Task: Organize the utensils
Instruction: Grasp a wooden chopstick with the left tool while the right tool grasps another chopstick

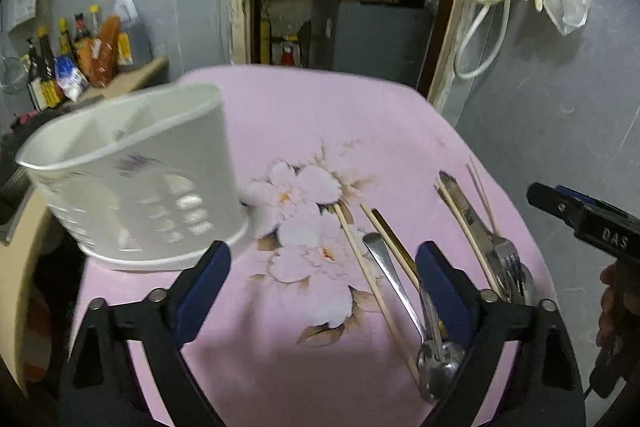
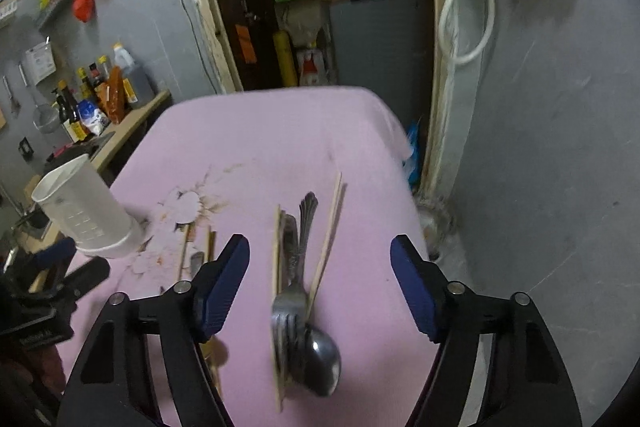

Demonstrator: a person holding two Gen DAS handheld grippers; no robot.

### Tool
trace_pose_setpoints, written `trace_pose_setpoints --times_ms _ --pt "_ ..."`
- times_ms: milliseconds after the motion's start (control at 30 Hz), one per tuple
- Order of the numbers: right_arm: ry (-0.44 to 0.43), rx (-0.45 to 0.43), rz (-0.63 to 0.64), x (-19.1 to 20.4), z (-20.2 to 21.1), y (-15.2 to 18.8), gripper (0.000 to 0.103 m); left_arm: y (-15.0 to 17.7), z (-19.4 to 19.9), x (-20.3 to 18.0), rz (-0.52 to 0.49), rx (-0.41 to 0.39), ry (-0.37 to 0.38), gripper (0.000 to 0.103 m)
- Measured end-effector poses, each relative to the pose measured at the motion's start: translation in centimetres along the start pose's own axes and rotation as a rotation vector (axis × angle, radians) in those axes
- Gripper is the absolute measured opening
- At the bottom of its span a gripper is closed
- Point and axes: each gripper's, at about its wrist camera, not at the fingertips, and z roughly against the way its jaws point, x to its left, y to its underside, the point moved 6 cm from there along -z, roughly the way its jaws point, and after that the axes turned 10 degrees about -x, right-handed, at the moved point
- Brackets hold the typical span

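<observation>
A: State of the left claw [image 1: 322, 291]?

B: Jaws set wide, nothing between the pads. It hangs over the near part of the tabletop [image 1: 280, 115], which carries a pink flowered cloth. Its right pad stands just above a spoon [image 1: 400, 291] and some chopsticks [image 1: 372, 271] lying there — not gripping them.

A: And the right claw [image 2: 320, 283]?

B: Also apart, pads touching nothing. Between the jaws, on the cloth, lies a bundle: a fork [image 2: 290, 307], a dark spoon [image 2: 320, 359] and wooden chopsticks [image 2: 330, 235], handles pointing toward the far edge.

A: Location of the holder?

B: The white utensil holder [image 1: 132, 187] stands upright near the left edge of the tabletop, beside the flower print. It is divided inside; its compartments look empty from the left wrist view, though blur limits that reading.

A: Anything else on the cloth?

B: A second group near the right edge — the same bundle, seen from the left wrist.
</observation>
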Motion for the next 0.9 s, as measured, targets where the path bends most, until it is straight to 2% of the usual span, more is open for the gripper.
trace_pose_setpoints --times_ms 100,167,333,500,600,733,867,900 --pt "-0.031 0.04 0.006 -0.6 -1.7 0.2 0.053 0.8 -2.3 -0.3 0.016 0.068 0.026 0.066" --pt "-0.057 0.073 0.01 -1.0 -3.0 0.2 0.051 1.2 -3.6 -0.4 0.027 0.113 0.039 0.051" --pt "-0.087 0.13 0.019 -1.6 -5.7 0.0 0.045 1.7 -6.0 -1.0 0.035 0.195 0.054 0.042" --pt "-0.107 0.185 -0.012 -2.0 -7.9 0.0 0.045 1.9 -6.9 -1.1 0.06 0.249 0.051 0.041" --pt "-0.115 0.197 0.003 -1.8 -8.6 -0.4 0.044 1.9 -7.1 -0.8 0.064 0.273 0.031 0.032" --pt "-0.097 0.213 0.012 -1.8 -9.2 -0.7 0.025 1.7 -7.3 -0.5 0.067 0.306 0.024 0.027" --pt "-0.125 0.237 -0.044 -1.9 -9.7 -0.8 0.019 1.4 -7.6 -0.8 0.081 0.35 0.058 0.026" --pt "-0.128 0.245 -0.05 -1.9 -9.7 -0.7 0.014 1.5 -7.8 -0.9 0.088 0.37 0.067 0.024"
